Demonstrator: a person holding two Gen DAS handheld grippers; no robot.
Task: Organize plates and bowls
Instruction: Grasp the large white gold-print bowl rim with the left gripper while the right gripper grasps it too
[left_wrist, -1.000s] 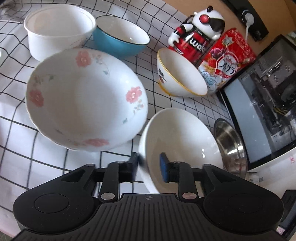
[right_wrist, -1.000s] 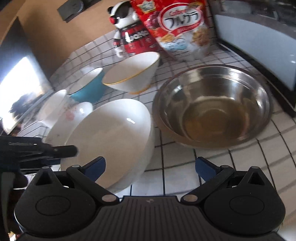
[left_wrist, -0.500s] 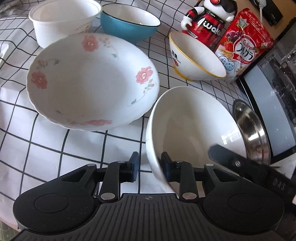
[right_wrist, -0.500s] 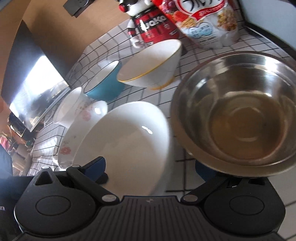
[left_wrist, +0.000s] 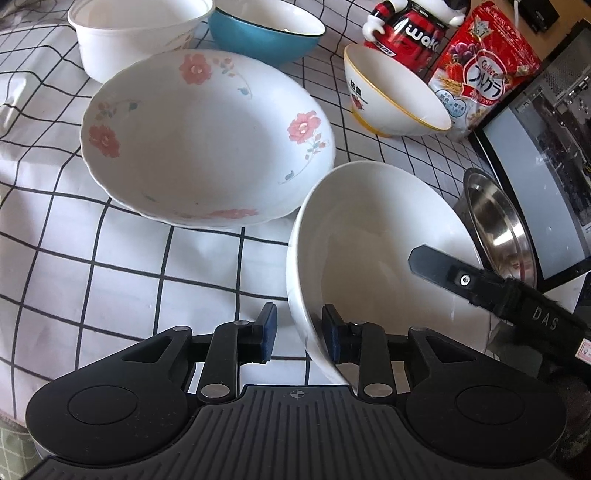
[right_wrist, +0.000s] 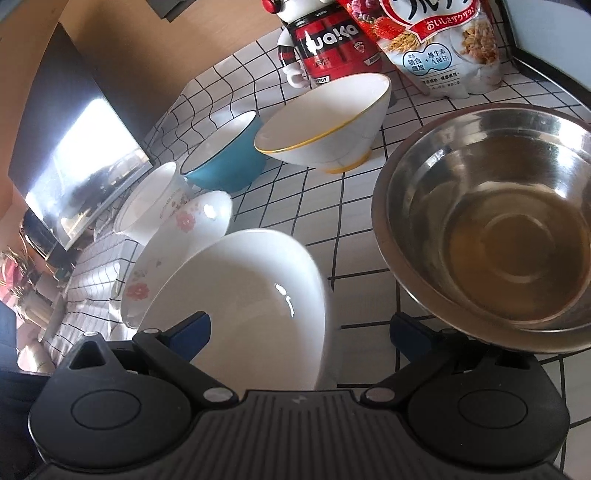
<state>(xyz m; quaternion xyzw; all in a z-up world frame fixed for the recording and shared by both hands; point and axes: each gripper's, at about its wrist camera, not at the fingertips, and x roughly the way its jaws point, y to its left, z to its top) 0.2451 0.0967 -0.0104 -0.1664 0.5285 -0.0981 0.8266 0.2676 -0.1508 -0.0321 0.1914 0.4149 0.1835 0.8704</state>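
Two tongs met at one white bowl (left_wrist: 373, 236).
Left tongs (left_wrist: 299, 334) straddled its near rim, jaws closing, bowl tipped, mouth facing left; right tongs (right_wrist: 299, 332) gaped wide, gripping nothing.

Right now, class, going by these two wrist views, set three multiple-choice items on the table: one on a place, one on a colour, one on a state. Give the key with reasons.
1. Which dish stands directly in front of the red figure?
A. steel bowl
B. yellow-rimmed bowl
C. blue bowl

2. The flowers on the plate are:
A. pink
B. blue
C. yellow

3. The right tool is:
A. shut on the bag
B. shut with nothing in it
C. open wide

Key:
1 B, since that bowl sits just before the figure in both views.
2 A, since pink blooms ring the plate's inside.
3 C, since its two fingers stand far apart and press on nothing.
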